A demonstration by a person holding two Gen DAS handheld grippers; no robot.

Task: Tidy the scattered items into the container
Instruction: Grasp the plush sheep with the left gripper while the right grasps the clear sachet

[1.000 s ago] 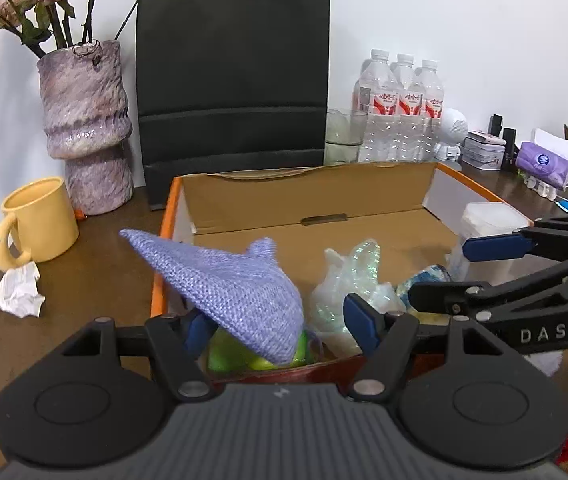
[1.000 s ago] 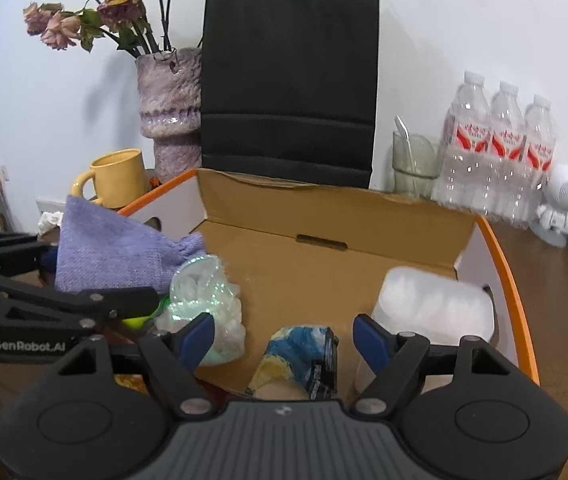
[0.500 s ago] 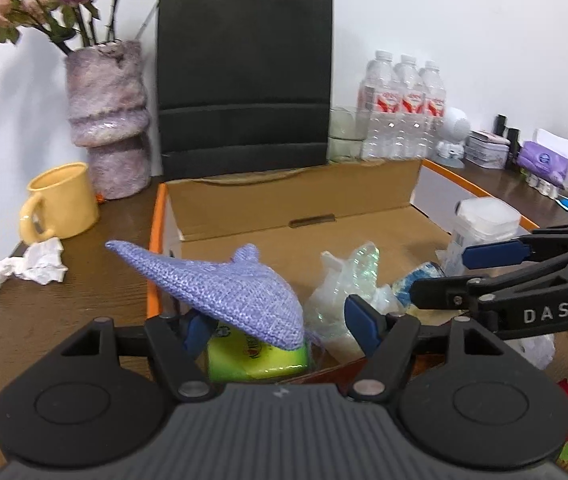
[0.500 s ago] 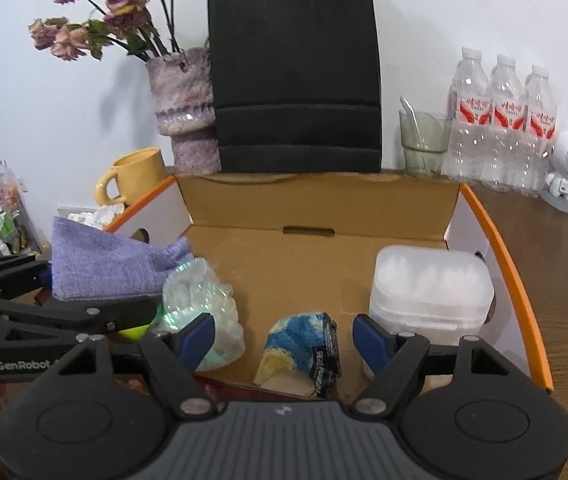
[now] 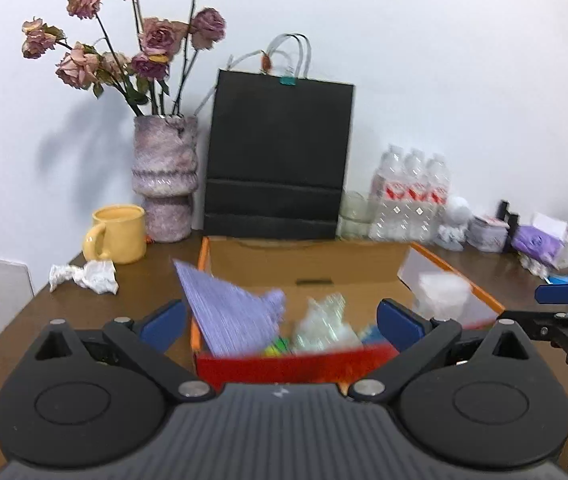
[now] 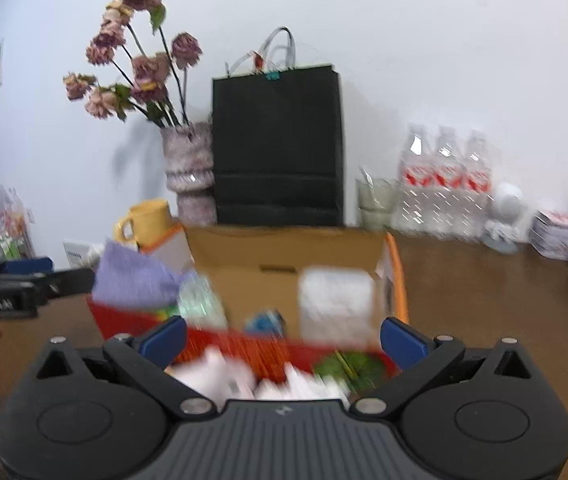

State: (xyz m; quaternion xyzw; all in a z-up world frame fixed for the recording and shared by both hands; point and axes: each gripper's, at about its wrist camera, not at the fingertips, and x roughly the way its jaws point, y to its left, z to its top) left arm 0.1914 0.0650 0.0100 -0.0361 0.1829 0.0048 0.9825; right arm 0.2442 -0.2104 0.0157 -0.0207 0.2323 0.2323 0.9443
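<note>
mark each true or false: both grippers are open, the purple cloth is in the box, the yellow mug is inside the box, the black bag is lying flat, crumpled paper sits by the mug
1. Both grippers are open: true. The left gripper and the right gripper both have their jaws spread, holding nothing.
2. The purple cloth is in the box: true, at its left end.
3. The yellow mug is inside the box: false. It stands on the table left of the box.
4. The black bag is lying flat: false. It stands upright behind the box.
5. Crumpled paper sits by the mug: true.
</note>
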